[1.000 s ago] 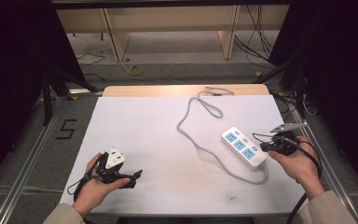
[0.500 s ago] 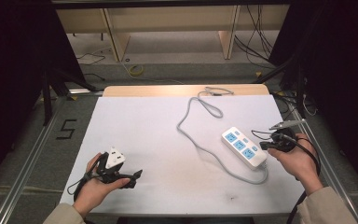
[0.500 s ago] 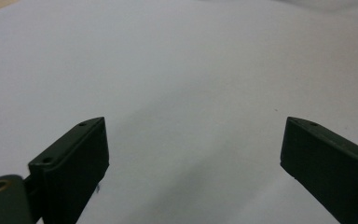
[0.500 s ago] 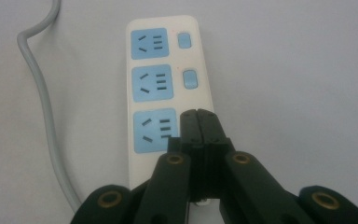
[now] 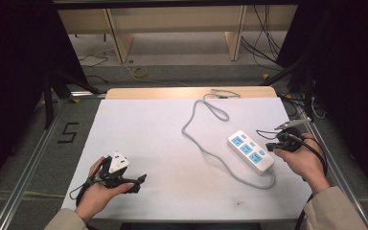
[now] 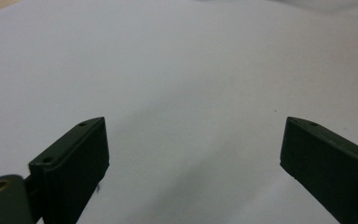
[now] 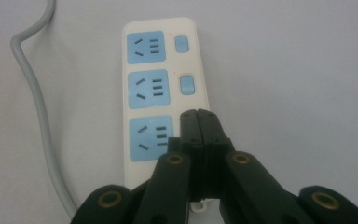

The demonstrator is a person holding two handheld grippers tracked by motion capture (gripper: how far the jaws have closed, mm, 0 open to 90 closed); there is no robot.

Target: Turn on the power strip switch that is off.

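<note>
We have the right gripper [image 7: 199, 116] with its black jaws pressed flat together and nothing between them, tips poised over the switch side of the white three-socket power strip with blue faces [image 7: 161, 88], seemingly lined up to press the nearest of its blue rocker buttons. That strip lies at the right of the white table sheet [image 5: 148, 134], its grey cable [image 5: 206, 115] looping away towards the far edge, while our left gripper [image 6: 193, 163] sits well apart near the front left corner, jaws spread wide and empty

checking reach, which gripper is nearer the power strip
Right. The right gripper sits shut over the power strip's near end; the left gripper is open, far across the table.
</note>
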